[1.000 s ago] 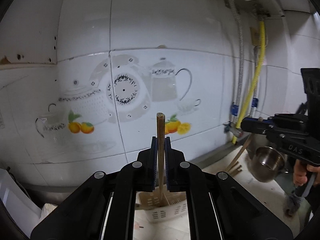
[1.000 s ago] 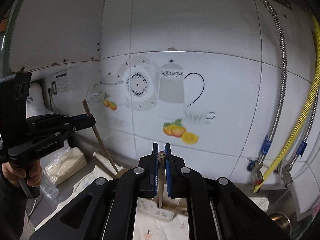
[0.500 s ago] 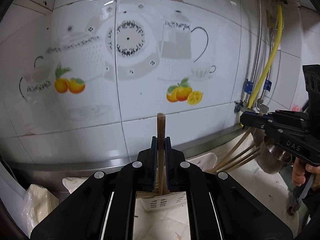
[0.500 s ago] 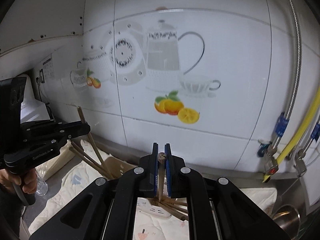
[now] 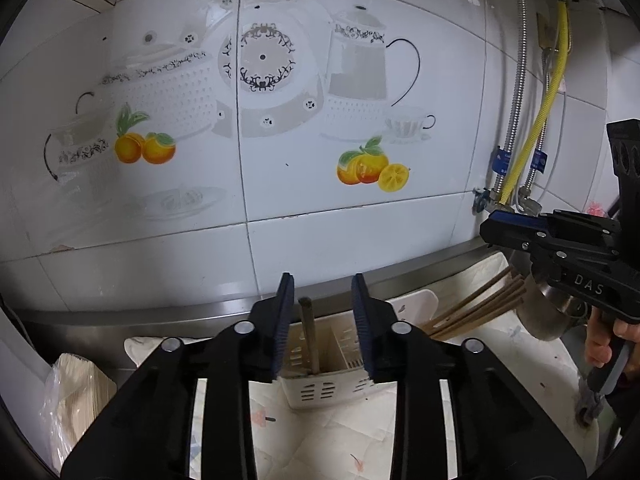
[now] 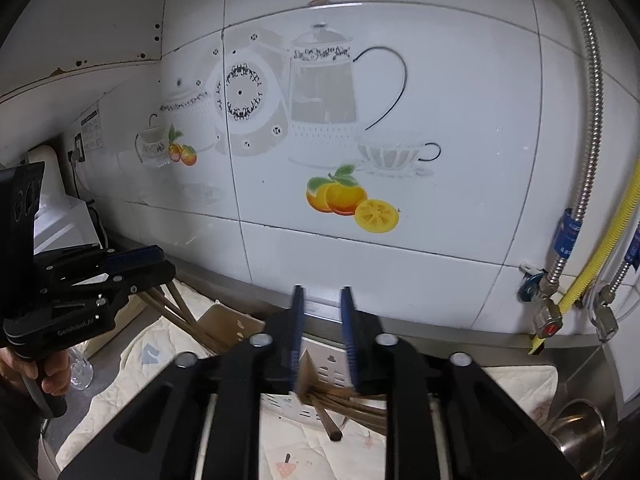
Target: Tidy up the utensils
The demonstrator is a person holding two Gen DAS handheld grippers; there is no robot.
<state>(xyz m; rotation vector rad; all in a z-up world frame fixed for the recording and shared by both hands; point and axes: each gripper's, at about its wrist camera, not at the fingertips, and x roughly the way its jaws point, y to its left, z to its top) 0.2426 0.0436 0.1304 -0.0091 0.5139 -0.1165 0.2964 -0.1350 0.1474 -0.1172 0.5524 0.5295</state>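
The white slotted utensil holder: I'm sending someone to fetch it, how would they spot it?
Look below the tiled wall with the teapot picture, on the cloth-covered counter. The white slotted utensil holder stands there, one brown chopstick upright inside. Unlike the steel pot to its right, it is rectangular plastic.

A white slotted holder [image 5: 320,384] stands upright on the patterned cloth [image 5: 328,436] near the counter's back edge, divided into compartments. One brown chopstick [image 5: 309,332] stands nearly upright in its left compartment, top end above the rim. A bundle of brown chopsticks [image 5: 476,308] leans out of the holder's right side, tips pointing right toward the back edge. In the right wrist view, the holder [image 6: 328,364] shows cut-out slots, the chopsticks [image 6: 352,400] fan across it, and one loose stick [image 6: 326,420] rests slanted against its front with its end on the cloth.
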